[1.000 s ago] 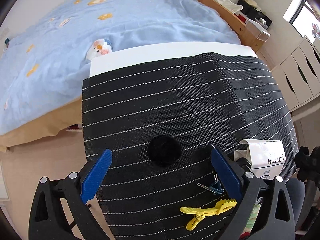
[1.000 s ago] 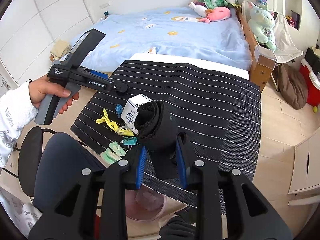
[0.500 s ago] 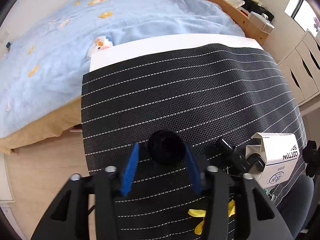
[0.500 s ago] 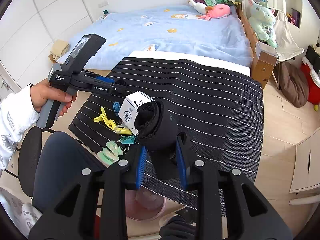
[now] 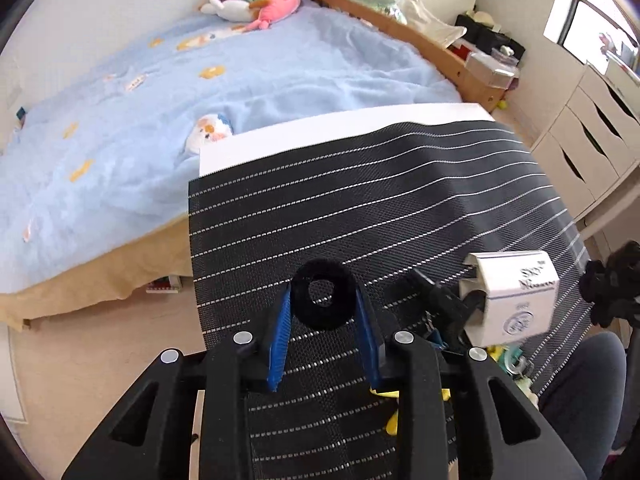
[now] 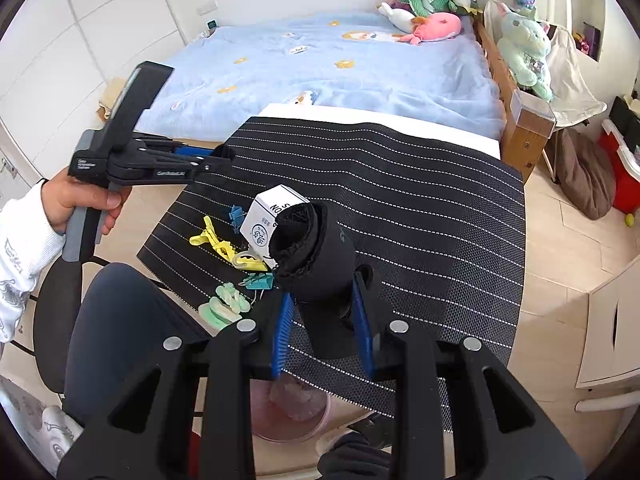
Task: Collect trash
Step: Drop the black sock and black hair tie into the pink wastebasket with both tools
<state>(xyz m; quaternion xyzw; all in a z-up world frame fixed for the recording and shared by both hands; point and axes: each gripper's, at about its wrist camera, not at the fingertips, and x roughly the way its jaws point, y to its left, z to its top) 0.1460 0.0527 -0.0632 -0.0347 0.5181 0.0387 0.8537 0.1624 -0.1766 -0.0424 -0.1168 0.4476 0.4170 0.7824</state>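
A fuzzy black ring (image 5: 303, 312) hangs just above the black striped mat (image 5: 360, 208), between the blue pads of my left gripper (image 5: 323, 295). Its jaws are closing and the pads press on the ring's sides. In the right wrist view the left gripper (image 6: 224, 155) is held by a hand (image 6: 76, 200) over the mat's left edge. My right gripper (image 6: 322, 292) is shut on a rolled black fabric piece (image 6: 316, 248), held above the mat's near edge. A white carton (image 6: 266, 216) lies on the mat behind the roll.
Yellow clip (image 6: 212, 240), blue binder clip (image 6: 236, 214), teal clip (image 6: 260, 280) and green clips (image 6: 226, 304) lie by the carton. A pink bin (image 6: 292, 412) stands below the table's near edge. A blue bed (image 6: 340, 72) lies beyond, white drawers (image 5: 592, 152) to the right, a chair (image 6: 52, 320) at left.
My left gripper went from wide open around the black ring to shut on it, then lifted it off the mat. The right gripper and its roll stayed put.
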